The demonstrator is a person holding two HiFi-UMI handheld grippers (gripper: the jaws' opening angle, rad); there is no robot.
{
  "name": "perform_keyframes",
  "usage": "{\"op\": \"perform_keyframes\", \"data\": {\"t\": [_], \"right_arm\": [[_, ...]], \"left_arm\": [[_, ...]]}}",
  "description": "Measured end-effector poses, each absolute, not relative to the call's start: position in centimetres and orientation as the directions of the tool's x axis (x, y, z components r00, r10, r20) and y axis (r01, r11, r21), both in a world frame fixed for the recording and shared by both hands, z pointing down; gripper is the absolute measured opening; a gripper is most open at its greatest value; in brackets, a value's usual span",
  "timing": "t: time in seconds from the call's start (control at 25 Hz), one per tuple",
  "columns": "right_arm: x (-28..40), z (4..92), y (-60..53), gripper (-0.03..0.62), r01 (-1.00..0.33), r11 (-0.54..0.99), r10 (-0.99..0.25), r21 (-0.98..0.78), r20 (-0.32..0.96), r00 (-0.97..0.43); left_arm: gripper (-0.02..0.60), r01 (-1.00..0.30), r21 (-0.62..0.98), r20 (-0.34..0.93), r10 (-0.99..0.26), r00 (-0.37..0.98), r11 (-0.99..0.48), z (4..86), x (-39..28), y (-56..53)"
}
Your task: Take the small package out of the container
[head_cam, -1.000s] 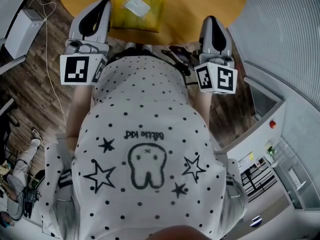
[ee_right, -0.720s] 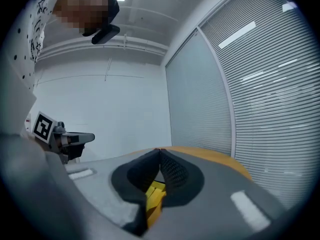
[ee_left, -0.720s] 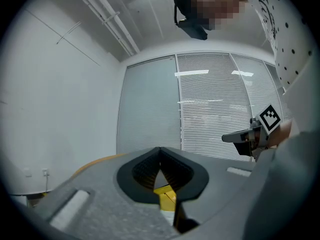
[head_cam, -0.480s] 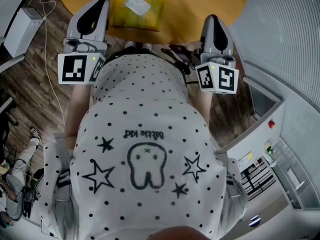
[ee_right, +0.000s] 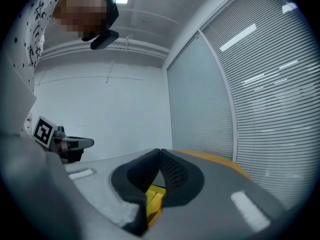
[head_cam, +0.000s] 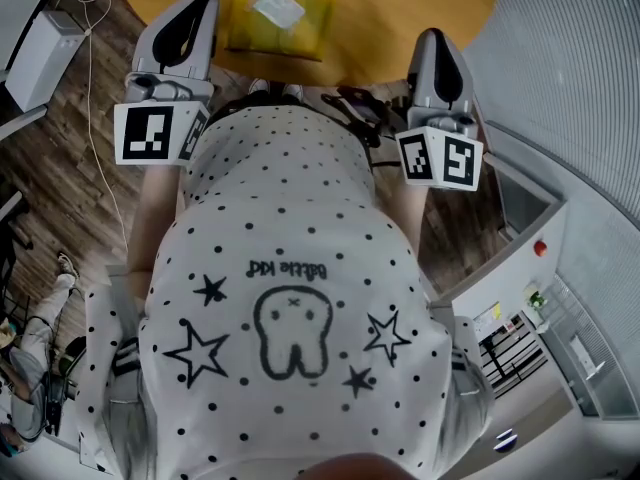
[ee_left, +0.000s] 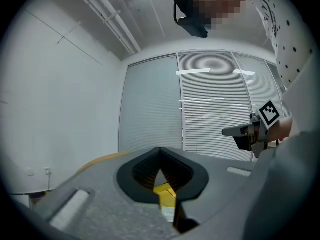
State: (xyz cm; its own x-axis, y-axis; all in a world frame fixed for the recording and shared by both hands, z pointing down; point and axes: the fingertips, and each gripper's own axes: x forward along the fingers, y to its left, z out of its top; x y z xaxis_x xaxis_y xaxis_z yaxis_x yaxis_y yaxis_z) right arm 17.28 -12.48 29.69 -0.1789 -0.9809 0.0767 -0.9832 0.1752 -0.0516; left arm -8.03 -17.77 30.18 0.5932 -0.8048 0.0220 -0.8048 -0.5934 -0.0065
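A clear yellow container (head_cam: 285,13) lies on the round orange table (head_cam: 410,13) at the top of the head view. Inside it rests a small white package (head_cam: 275,6). My left gripper (head_cam: 199,4) hangs at the table's near edge, just left of the container, with its jaws together and nothing between them. My right gripper (head_cam: 431,38) is held off the table's near right edge, also shut and empty. In the left gripper view the closed jaws (ee_left: 159,150) meet at their tips, with a sliver of the yellow container (ee_left: 165,194) below. The right gripper view shows shut jaws (ee_right: 160,151) likewise.
The person's dotted white shirt (head_cam: 290,298) fills the middle of the head view. On the wooden floor at left sit a white box (head_cam: 40,53) and a cable (head_cam: 95,98). A grey cabinet (head_cam: 520,228) with a red button (head_cam: 541,249) stands at right.
Both grippers have drifted only slightly: the left one a little up and left, the right one a little to the right. The container and the package have not moved.
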Motion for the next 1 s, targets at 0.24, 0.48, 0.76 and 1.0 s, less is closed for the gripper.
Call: {"op": "perform_keyframes", "data": {"t": [0.24, 0.48, 0.76, 1.0], "right_arm": [[17.0, 29.0, -12.6, 0.006, -0.981, 0.193, -0.978, -0.027, 0.074, -0.194], [16.2, 28.6, -12.6, 0.041, -0.977, 0.213, -0.974, -0.001, 0.076, -0.212], [13.9, 28.9, -14.2, 0.073, -0.955, 0.295, -0.952, 0.032, 0.093, -0.291], [11.2, 29.5, -17.2, 0.104, -0.930, 0.364, -0.924, 0.041, 0.138, -0.356]], "left_arm": [[0.009, -0.798, -0.006, 0.022, -0.798, 0.602, -0.602, 30.1, -7.7, -17.8], [0.009, -0.790, -0.013, 0.018, -0.790, 0.613, -0.613, 29.8, -7.5, -17.8], [0.009, -0.791, -0.020, 0.013, -0.791, 0.612, -0.612, 29.7, -7.8, -17.7], [0.009, -0.798, -0.030, 0.008, -0.799, 0.602, -0.602, 29.4, -8.3, -18.0]]}}
